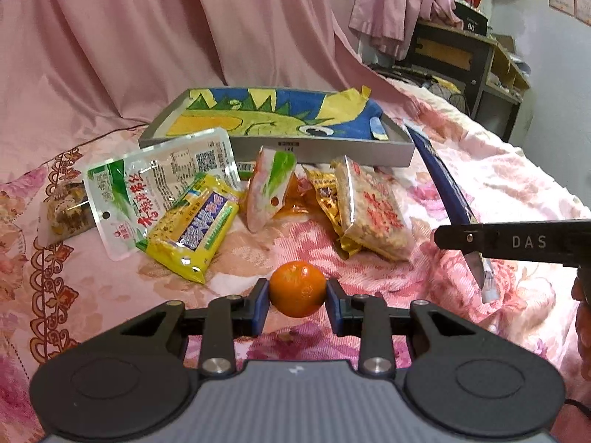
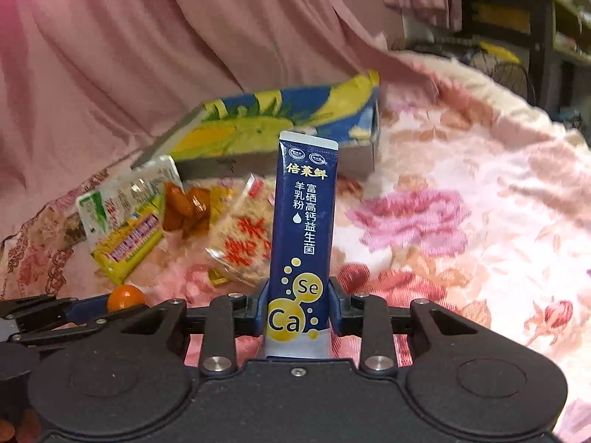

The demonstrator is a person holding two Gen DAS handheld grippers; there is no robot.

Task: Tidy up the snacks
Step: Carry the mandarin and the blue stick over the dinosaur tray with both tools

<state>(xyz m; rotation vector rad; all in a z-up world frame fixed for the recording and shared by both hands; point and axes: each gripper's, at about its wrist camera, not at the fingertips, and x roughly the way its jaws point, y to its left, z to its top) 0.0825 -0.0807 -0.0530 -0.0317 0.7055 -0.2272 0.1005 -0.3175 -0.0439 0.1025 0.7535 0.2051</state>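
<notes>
1. Left gripper (image 1: 297, 291) is clenched on a small orange mandarin (image 1: 297, 288), one blue pad pressing each side of the fruit, which hangs just above the flowered bedspread (image 1: 498, 184)
2. Right gripper (image 2: 298, 304) grips a dark blue milk-powder stick sachet (image 2: 304, 221) near its lower end; the jaws are closing slightly on it, and its long axis runs straight out along the fingers
3. Ahead of both grippers, toward the far edge of the bedspread against the pink drape, lies the grey tray (image 1: 332, 153) lined with a cartoon cloth; nothing has been put in it yet, as far as the views show
4. Between grippers and tray sits the loose pile: a green-and-white pouch (image 1: 147, 184), a yellow packet (image 1: 192, 229) and a clear rice-cracker pack (image 1: 373, 210), all just short of the tray's near wall
5. Judged from this, each load must travel forward over the pile; the sachet's tip already points toward the tray's right corner, so the right hand seems better placed to go first
</notes>
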